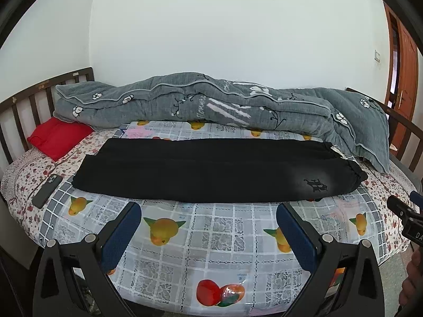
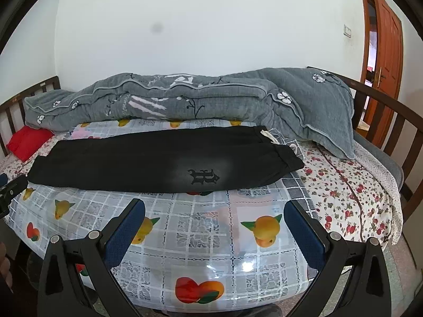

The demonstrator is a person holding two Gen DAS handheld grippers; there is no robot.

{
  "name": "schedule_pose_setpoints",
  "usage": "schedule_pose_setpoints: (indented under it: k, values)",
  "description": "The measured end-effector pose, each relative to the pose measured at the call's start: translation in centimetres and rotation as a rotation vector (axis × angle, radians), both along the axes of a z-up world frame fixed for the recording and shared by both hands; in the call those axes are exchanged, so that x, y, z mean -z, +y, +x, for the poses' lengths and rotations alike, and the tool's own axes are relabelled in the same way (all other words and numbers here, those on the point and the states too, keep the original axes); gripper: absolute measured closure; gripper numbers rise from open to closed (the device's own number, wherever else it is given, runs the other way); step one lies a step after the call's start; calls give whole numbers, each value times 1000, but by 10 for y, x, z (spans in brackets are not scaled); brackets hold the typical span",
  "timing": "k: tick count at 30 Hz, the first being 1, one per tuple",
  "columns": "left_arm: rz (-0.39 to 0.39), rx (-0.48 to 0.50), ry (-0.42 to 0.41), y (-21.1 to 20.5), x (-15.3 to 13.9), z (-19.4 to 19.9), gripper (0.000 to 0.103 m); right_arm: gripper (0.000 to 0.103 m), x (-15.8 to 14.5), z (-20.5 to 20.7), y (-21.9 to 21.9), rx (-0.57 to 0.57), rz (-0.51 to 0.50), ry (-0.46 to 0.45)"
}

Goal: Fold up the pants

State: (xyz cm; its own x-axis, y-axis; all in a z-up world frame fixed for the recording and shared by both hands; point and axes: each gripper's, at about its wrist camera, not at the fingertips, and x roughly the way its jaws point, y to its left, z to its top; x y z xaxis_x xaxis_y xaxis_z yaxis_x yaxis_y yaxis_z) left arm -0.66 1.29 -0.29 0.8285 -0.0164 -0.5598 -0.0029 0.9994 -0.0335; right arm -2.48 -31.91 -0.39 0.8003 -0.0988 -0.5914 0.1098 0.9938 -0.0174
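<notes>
Black pants [image 1: 206,171] [image 2: 148,161] lie flat across the bed, one leg folded over the other, waistband with a white drawstring [image 2: 268,134] at the right and a dark emblem [image 2: 203,177] near the hip. My left gripper [image 1: 208,211] hangs open in front of the pants' near edge, short of the cloth, nothing between its blue pads [image 1: 124,235]. My right gripper [image 2: 214,211] is likewise open and empty, below the emblem. The right gripper's tip [image 1: 404,211] shows at the right edge of the left wrist view.
A plastic fruit-print sheet [image 1: 211,240] [image 2: 206,240] covers the near bed. A grey quilt [image 1: 211,103] [image 2: 185,100] is bunched along the wall. A red pillow [image 1: 58,137] and a dark phone [image 1: 47,190] lie left. Wooden rails [image 2: 383,116] bound the bed; an orange door [image 2: 386,42] stands right.
</notes>
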Motion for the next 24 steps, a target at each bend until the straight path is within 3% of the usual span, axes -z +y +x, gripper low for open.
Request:
schedule_pose_setpoints:
  k: [24]
  values:
    - [7,-20,-12,1,-1,-4,0,0,3,-3,-5,5,19,2]
